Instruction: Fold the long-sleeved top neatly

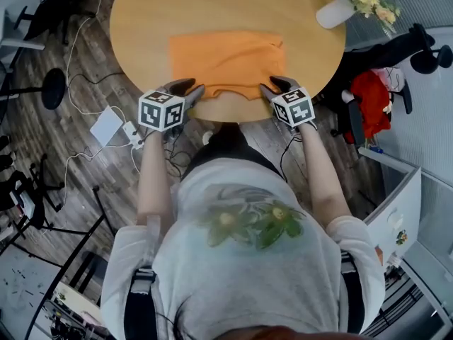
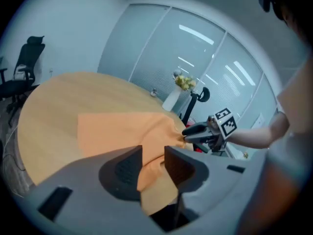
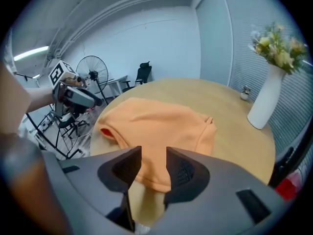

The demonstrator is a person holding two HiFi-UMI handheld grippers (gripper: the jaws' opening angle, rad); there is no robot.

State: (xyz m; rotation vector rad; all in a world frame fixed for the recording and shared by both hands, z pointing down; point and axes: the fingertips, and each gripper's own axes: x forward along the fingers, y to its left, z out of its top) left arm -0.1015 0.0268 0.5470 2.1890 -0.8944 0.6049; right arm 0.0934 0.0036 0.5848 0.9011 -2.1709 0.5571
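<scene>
- The orange long-sleeved top lies on the round wooden counter, close to its near edge.
- It is already folded into a compact rectangle, and no sleeve sticks out. I judge that most of the folding is done.
- The near hem is curved and a little loose, so one last fold or some smoothing is probably left.
- The left gripper is at the near left corner. Its jaws stand apart around the cloth edge and do not seem to press it.
- The right gripper is at the near right corner. Its jaws are also spread, with the hem between them.
- Count: one top, two grippers, one counter, one white vase with flowers.
</scene>
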